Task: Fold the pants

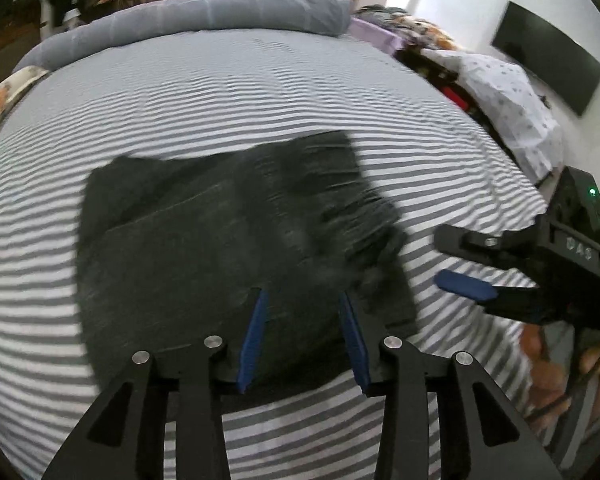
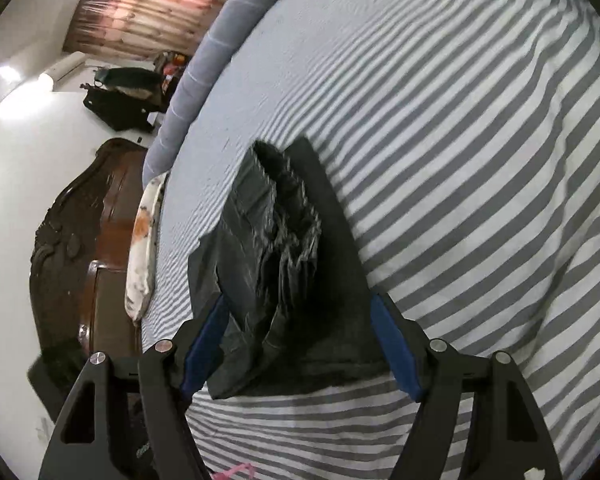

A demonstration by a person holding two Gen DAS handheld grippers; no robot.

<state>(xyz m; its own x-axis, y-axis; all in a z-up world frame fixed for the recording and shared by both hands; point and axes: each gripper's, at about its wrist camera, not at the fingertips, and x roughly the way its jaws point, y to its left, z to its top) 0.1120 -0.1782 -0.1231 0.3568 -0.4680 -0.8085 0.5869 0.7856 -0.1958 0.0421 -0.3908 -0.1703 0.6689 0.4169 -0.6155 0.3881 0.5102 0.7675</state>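
Observation:
Dark grey pants [image 1: 220,232] lie folded in a thick rectangle on the striped bed sheet [image 1: 240,92]. My left gripper [image 1: 304,294] is open and empty, its blue pads just above the pants' near edge. My right gripper [image 1: 436,258] shows at the right in the left wrist view, open and just off the pants' right edge. In the right wrist view the right gripper [image 2: 296,300] is open and empty, with the folded pants [image 2: 276,248] lying between and beyond its pads, the bunched waistband end facing it.
A grey bolster [image 1: 228,12] runs along the bed's far edge. A floral pillow [image 2: 142,240] lies at the bed's side by a dark wooden headboard [image 2: 80,248]. A spotted pillow [image 1: 512,108] and a wall-mounted black screen [image 1: 548,56] are at the right.

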